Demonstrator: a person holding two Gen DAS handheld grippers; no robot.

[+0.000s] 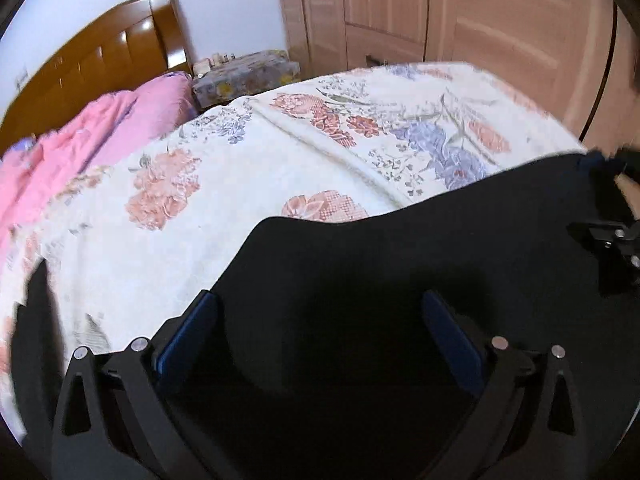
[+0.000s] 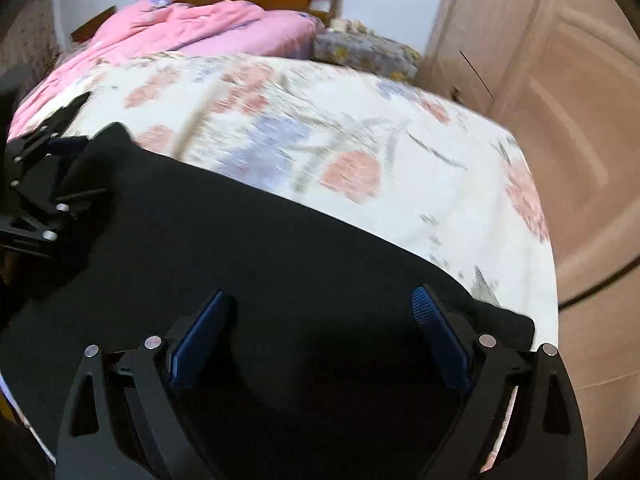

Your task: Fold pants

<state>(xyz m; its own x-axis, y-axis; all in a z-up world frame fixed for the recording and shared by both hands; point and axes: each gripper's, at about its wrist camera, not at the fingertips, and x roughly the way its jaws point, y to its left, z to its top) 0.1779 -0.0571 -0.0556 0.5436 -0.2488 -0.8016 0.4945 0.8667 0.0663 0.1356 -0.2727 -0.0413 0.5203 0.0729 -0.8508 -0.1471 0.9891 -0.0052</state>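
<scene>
Left wrist view, black pants [image 1: 400,248] on floral bedspread [image 1: 248,176], pink quilt [image 1: 100,132] beyond

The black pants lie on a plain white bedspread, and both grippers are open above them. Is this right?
Not quite: the bedspread is floral, not plain, as the left wrist view shows. The black pants do lie on it, and the left gripper and right gripper are both open.

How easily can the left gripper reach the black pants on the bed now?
Probably yes. The left gripper is open, and the black pants lie directly below and ahead of its fingers on the floral bedspread. Nothing stands between them; the right gripper is off to the side.
</scene>
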